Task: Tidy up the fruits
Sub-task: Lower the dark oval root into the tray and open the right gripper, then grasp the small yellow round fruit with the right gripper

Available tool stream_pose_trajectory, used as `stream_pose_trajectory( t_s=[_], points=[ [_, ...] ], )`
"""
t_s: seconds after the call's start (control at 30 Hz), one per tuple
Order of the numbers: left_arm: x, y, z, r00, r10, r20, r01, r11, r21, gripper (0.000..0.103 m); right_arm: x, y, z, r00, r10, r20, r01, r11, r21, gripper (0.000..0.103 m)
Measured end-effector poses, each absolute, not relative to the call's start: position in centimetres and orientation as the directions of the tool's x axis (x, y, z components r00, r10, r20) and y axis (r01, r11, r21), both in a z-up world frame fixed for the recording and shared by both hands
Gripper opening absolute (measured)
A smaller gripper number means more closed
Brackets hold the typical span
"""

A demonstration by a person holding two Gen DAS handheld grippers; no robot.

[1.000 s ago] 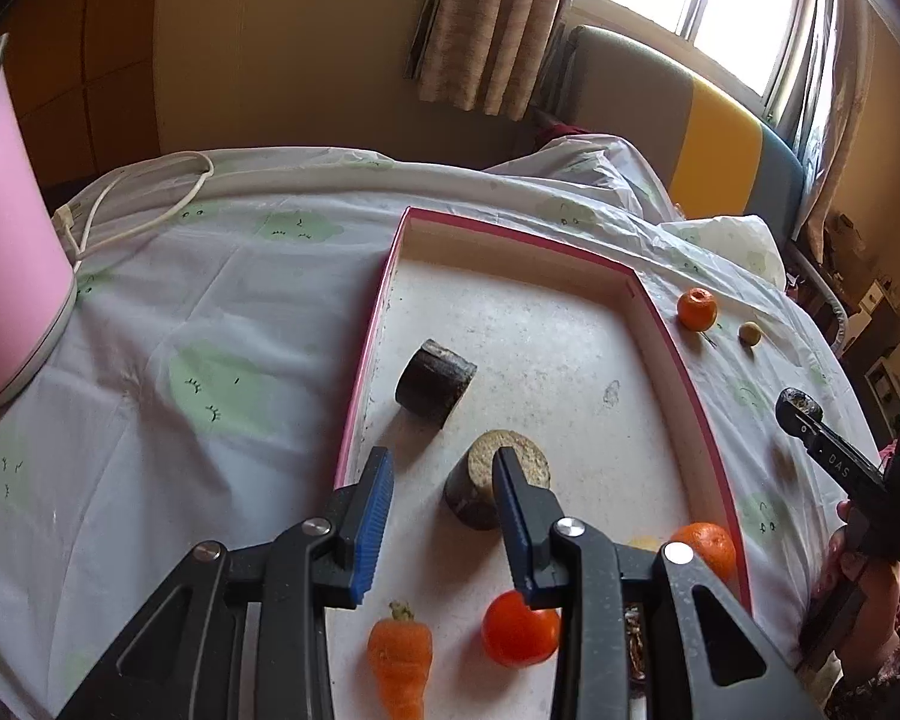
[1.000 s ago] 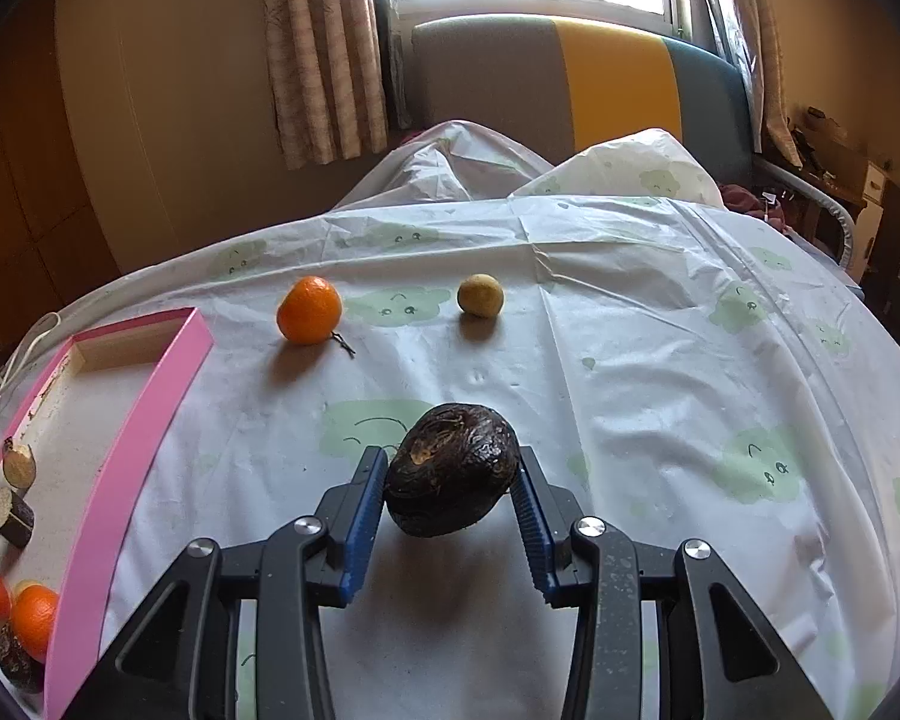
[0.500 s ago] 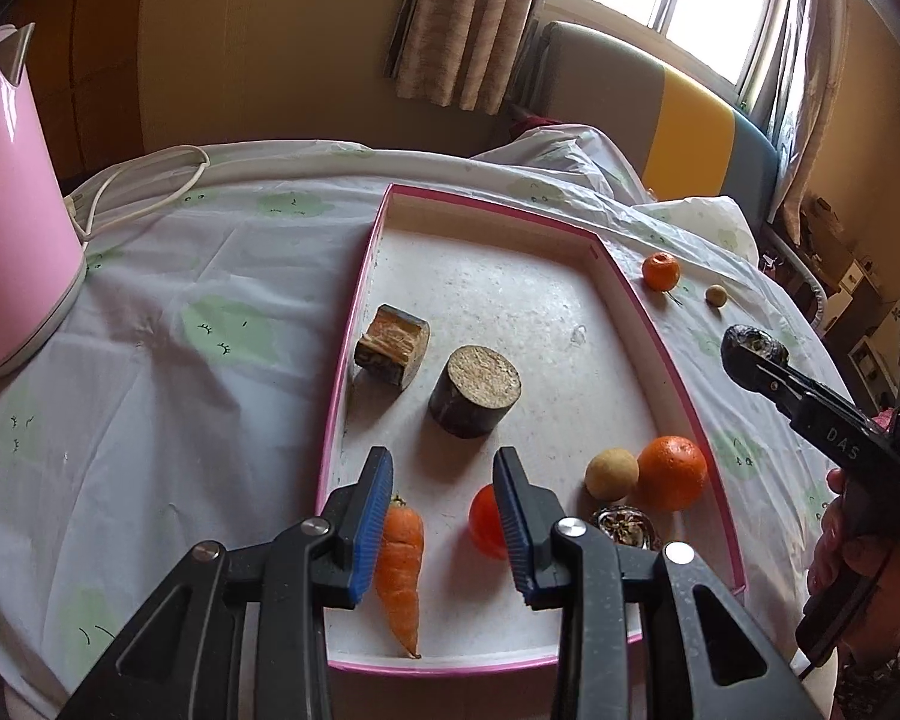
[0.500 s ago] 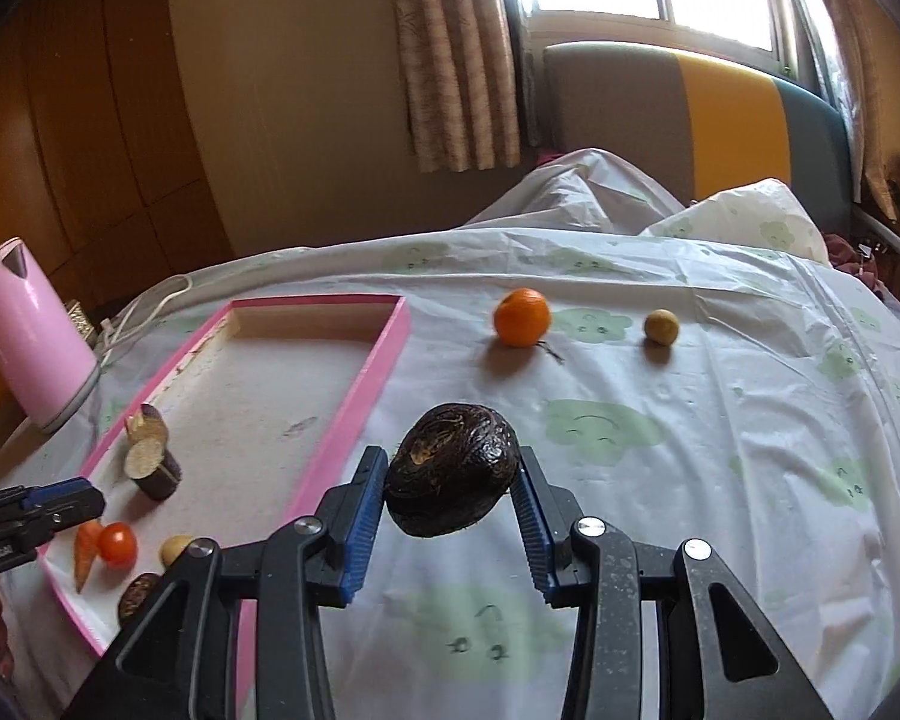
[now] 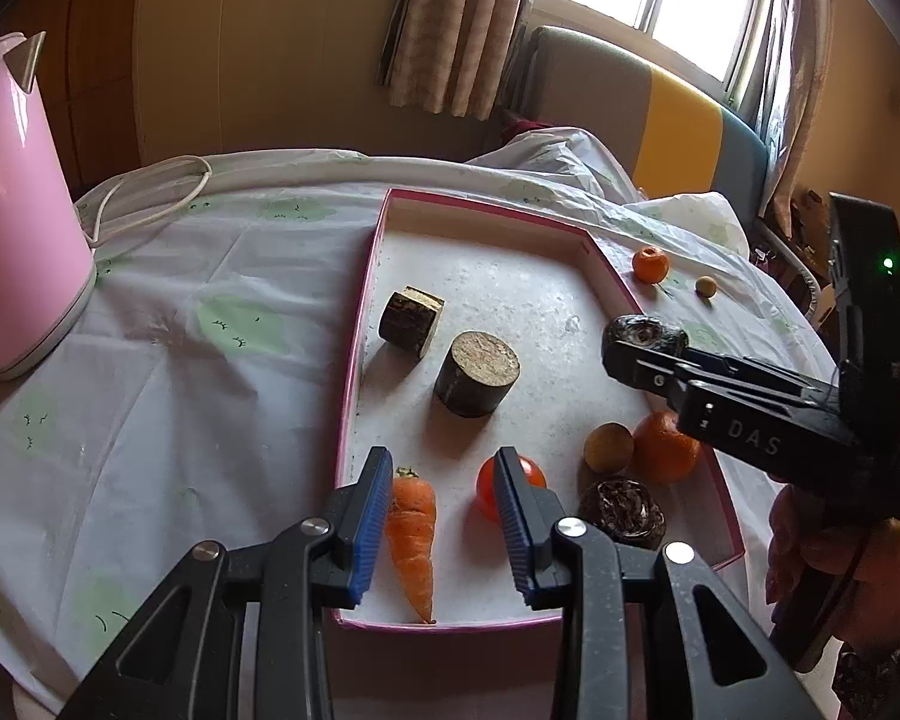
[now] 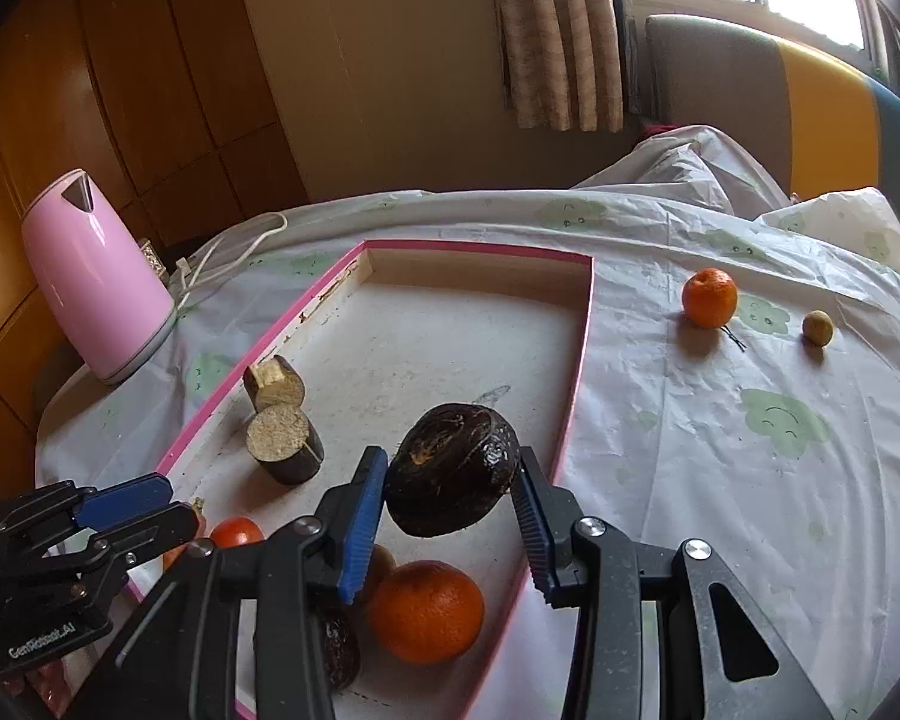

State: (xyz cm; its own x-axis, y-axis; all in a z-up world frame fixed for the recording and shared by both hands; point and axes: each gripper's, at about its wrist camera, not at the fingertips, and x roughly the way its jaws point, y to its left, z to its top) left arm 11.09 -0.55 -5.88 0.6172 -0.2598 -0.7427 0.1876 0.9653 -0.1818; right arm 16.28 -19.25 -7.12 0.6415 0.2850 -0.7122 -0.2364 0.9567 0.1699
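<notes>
Pink at the far left: a kettle [image 5: 21, 204] stands upright on the pale plastic tablecloth [image 5: 168, 360], its white cord [image 5: 150, 195] looped behind it. Right of it lies the pink-rimmed tray [image 5: 363, 324] with a white floor. Inside, towards the left wall, a dark chunk with a tan cut face [image 5: 411, 321] sits just beside a round dark stub [image 5: 477, 373]. Nearer, a carrot [image 5: 412, 534] lies with its tip towards the near rim, and a red tomato [image 5: 525, 483] rests right of it. The left gripper [image 5: 441, 519] hangs above the tray's near end with its blue-padded jaws parted and nothing between them — the carrot and tomato show below, one by each finger.

Further right in the tray, a small tan fruit [image 5: 608, 449] touches an orange [image 5: 666, 447], with a wrinkled dark fruit [image 5: 623, 507] just near of them. The right gripper [image 6: 450, 501] is clamped on a dark brown, rough-skinned fruit [image 6: 453, 468], pads pressing on both sides, held in the air over the right part of the tray near the orange. A hand [image 5: 852, 576] holds that gripper at the right edge.

Out on the cloth beyond the tray's right rim — well apart from it — a second orange [image 6: 709, 297] and a small yellowish fruit [image 6: 817, 327] sit near each other
</notes>
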Motion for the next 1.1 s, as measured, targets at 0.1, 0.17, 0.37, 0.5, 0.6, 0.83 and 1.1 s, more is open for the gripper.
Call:
stream_pose_trajectory(
  t_s=[0.1, 0.17, 0.37, 0.5, 0.6, 0.83, 1.1],
  points=[
    [10.9, -0.4, -5.9, 0.617, -0.268, -0.74, 0.19, 0.963, -0.19, 0.035, 16.9, -18.8, -7.6, 0.618, 0.293, -0.729, -0.239, 0.954, 0.181, 0.043],
    [10.8, -0.4, -5.9, 0.617, -0.271, -0.739, 0.193, 0.962, -0.191, 0.035, 17.1, -18.8, -7.6, 0.619, 0.291, -0.729, -0.227, 0.956, 0.189, 0.052],
    [10.8, -0.1, -6.1, 0.603, -0.291, -0.743, 0.187, 0.957, -0.223, 0.035, 16.2, -19.7, -6.6, 0.659, 0.293, -0.693, -0.202, 0.956, 0.212, 0.062],
    [10.7, -0.5, -6.0, 0.601, -0.297, -0.742, 0.195, 0.955, -0.224, 0.035, 15.3, -21.0, -6.4, 0.674, 0.281, -0.683, -0.175, 0.959, 0.222, 0.062],
    [10.6, -1.0, -5.8, 0.599, -0.304, -0.741, 0.21, 0.952, -0.22, 0.035, 14.7, -22.3, -6.2, 0.685, 0.274, -0.675, -0.146, 0.959, 0.242, 0.062],
    [10.3, -2.7, -5.6, 0.587, -0.325, -0.742, 0.254, 0.944, -0.213, 0.035, 13.9, -26.1, -6.7, 0.704, 0.191, -0.684, -0.051, 0.974, 0.22, 0.068],
    [10.6, -4.8, -5.5, 0.574, -0.34, -0.745, 0.292, 0.935, -0.202, 0.035, 15.4, -32.6, -7.5, 0.703, -0.004, -0.711, 0.142, 0.981, 0.136, 0.067]
  ],
)
